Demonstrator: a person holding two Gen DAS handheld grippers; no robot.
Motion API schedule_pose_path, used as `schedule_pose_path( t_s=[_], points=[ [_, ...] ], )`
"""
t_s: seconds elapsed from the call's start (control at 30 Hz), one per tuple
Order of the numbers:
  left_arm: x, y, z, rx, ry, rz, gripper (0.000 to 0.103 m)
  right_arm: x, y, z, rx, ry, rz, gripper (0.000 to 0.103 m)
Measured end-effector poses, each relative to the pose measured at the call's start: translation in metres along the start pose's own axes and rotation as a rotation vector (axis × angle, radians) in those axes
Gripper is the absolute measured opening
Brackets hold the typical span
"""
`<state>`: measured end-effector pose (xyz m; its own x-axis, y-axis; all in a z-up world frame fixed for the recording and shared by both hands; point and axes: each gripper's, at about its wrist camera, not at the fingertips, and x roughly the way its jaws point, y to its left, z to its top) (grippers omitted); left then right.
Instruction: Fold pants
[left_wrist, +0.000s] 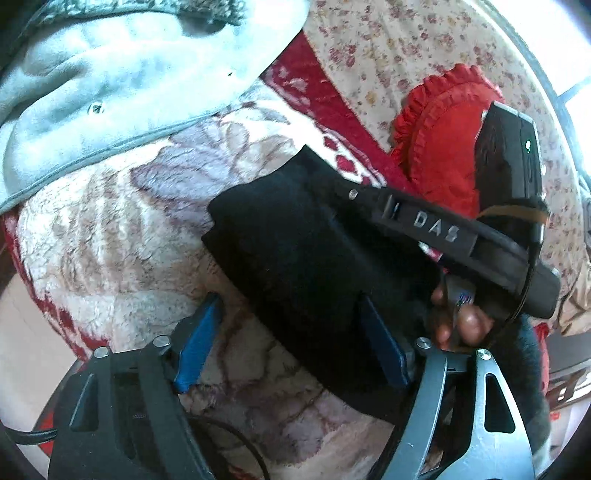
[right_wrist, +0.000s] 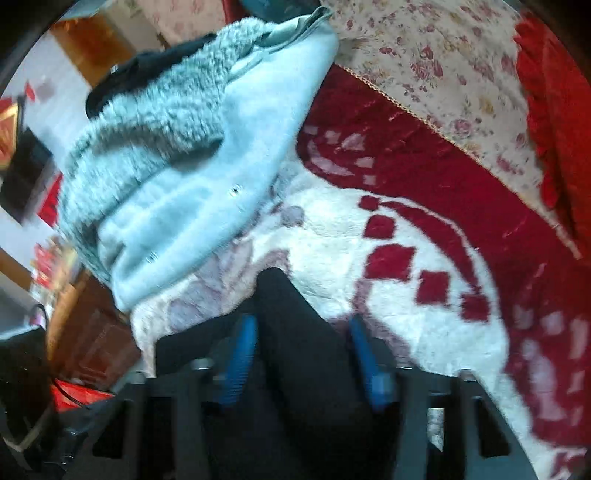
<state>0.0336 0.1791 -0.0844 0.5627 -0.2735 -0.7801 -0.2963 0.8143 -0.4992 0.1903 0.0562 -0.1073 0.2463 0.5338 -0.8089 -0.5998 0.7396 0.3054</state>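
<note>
The black pants (left_wrist: 310, 258) lie folded into a small bundle on a red and white fleece blanket (left_wrist: 110, 236). My left gripper (left_wrist: 291, 339) is open, its blue fingers (left_wrist: 199, 343) astride the bundle's near edge. The right gripper's black body (left_wrist: 461, 236) lies across the bundle's far right side, held by a hand. In the right wrist view the pants (right_wrist: 299, 354) run between the blue fingers (right_wrist: 240, 354) of my open right gripper (right_wrist: 303, 354). This view is blurred.
A pale blue fleece jacket (left_wrist: 122, 74) lies at the upper left, also in the right wrist view (right_wrist: 192, 177). A red frilled cushion (left_wrist: 443, 147) and a floral sheet (left_wrist: 388, 44) lie beyond. The blanket's edge drops to the floor on the left.
</note>
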Motion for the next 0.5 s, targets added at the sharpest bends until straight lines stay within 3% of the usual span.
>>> schedule_pose_path(
  t_s=[0.1, 0.17, 0.33, 0.5],
  points=[
    [-0.013, -0.014, 0.002, 0.07, -0.032, 0.004, 0.031, -0.017, 0.004, -0.005, 0.004, -0.033, 0.03, 0.019],
    [-0.031, -0.03, -0.001, 0.134, -0.075, -0.02, 0.025, -0.039, 0.008, -0.006, 0.014, -0.083, 0.052, 0.016],
    [-0.084, -0.096, -0.028, 0.345, -0.159, -0.131, 0.022, -0.145, 0.007, -0.025, 0.04, -0.301, 0.099, 0.015],
    [-0.087, -0.166, -0.084, 0.582, -0.099, -0.241, 0.022, -0.237, -0.009, -0.084, 0.097, -0.452, 0.055, 0.015]
  ],
)
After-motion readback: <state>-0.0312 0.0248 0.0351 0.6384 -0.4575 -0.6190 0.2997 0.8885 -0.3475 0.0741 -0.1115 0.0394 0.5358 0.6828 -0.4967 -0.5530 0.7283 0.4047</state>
